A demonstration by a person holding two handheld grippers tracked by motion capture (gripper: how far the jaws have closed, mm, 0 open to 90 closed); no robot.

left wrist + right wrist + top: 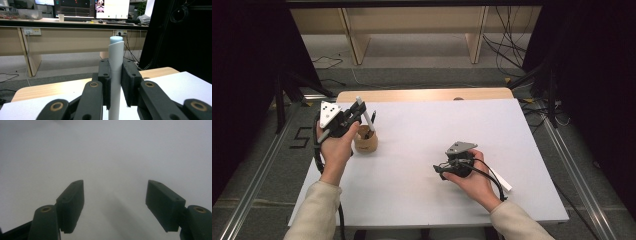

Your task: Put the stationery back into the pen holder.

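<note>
My left gripper (358,111) has its jaws clamped on a white pen (115,75), held upright at the table's (422,200) left side, just above and beside the wooden cup (365,141), which has a dark pen (372,120) standing in it. In the left gripper view the white pen sticks up between the jaws, past their tips. My right gripper (441,170) sits low over the white tabletop toward the right, well apart from the cup, jaws spread wide with nothing between them in the right gripper view.
</note>
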